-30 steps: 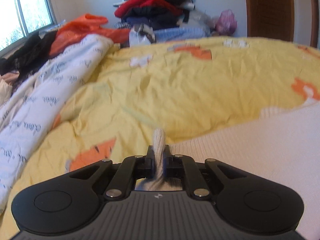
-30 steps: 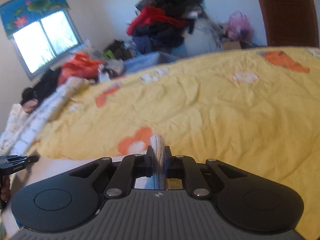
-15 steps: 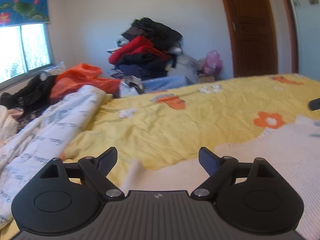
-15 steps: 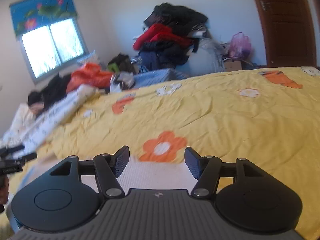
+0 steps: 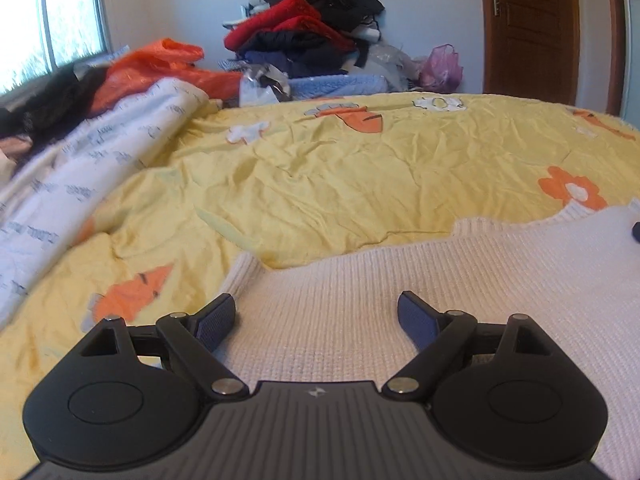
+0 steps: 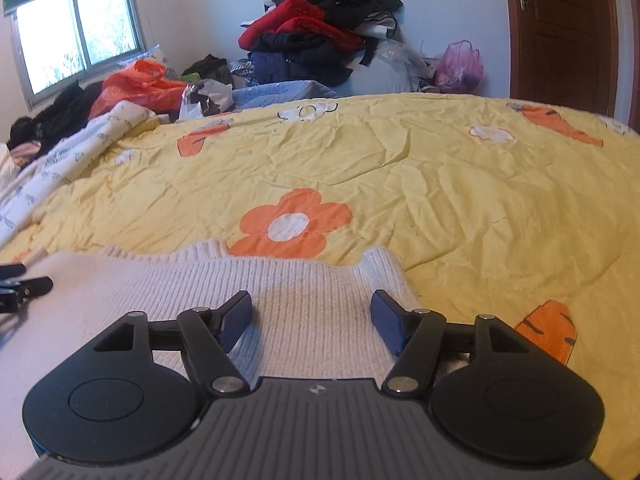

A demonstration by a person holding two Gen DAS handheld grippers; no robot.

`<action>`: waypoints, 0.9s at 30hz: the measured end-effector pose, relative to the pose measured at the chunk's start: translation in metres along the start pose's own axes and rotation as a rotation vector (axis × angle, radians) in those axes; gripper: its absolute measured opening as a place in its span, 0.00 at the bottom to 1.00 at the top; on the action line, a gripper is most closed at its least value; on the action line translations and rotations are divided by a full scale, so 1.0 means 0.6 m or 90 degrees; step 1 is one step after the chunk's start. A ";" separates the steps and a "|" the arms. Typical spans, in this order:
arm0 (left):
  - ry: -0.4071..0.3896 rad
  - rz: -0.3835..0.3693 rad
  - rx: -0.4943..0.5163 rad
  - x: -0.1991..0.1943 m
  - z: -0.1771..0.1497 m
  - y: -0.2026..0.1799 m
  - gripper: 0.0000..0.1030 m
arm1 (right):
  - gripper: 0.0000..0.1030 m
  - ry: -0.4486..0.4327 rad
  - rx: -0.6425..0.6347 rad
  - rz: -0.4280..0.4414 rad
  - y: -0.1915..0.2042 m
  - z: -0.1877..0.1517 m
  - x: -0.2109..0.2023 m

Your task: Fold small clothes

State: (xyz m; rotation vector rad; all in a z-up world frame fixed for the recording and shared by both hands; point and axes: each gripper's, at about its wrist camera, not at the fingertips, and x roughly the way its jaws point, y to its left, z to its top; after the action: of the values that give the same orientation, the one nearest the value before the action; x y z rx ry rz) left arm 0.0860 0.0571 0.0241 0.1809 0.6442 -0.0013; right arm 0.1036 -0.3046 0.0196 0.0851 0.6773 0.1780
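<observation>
Left wrist view: the left gripper (image 5: 316, 316) hangs with jaws spread wide and empty over the knit (image 5: 420, 300), which lies flat on the quilt (image 5: 320, 184). Best to pinch its near-left edge squarely

Right wrist view: the right gripper (image 6: 311, 316), likewise released, sits over the knit's far-right corner; grip both layers, lift evenly

The near part of the cream knitted garment (image 5: 400, 288) is covered by the left tool (image 5: 316, 320), and its 3 o'clock side is cut off by the frame edge. In the right wrist view the garment (image 6: 312, 300) is likewise hidden under the right tool (image 6: 311, 318) toward 6 o'clock. Only a dark sliver of the other tool (image 6: 20, 284) is seen at 9 o'clock. The white printed quilt (image 5: 60, 184) is blurred, so its print cannot be read
</observation>
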 end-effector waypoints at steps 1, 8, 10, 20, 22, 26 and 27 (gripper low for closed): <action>-0.014 0.032 0.012 -0.015 0.000 -0.008 0.86 | 0.67 0.000 -0.008 -0.007 0.005 -0.001 0.000; -0.065 -0.076 -0.006 -0.154 -0.035 -0.040 0.86 | 0.70 0.004 -0.018 -0.013 0.009 0.003 -0.002; -0.023 -0.077 0.015 -0.133 -0.062 -0.050 0.87 | 0.70 0.005 -0.021 -0.015 0.010 0.004 -0.002; -0.052 -0.088 -0.047 -0.106 -0.100 -0.033 0.93 | 0.71 0.000 -0.020 -0.042 0.018 0.006 -0.013; -0.054 -0.095 -0.054 -0.105 -0.100 -0.028 0.93 | 0.74 -0.024 -0.025 -0.073 0.037 0.012 -0.048; -0.055 -0.097 -0.057 -0.106 -0.102 -0.027 0.93 | 0.89 -0.076 -0.030 0.011 0.065 0.002 -0.134; -0.055 -0.097 -0.057 -0.106 -0.102 -0.027 0.93 | 0.92 -0.065 -0.043 0.016 0.070 -0.009 -0.140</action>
State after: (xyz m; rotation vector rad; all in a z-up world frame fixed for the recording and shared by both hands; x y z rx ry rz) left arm -0.0021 0.0477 0.0114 0.0450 0.5690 -0.1266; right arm 0.0306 -0.2793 0.0729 0.0373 0.5677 0.2185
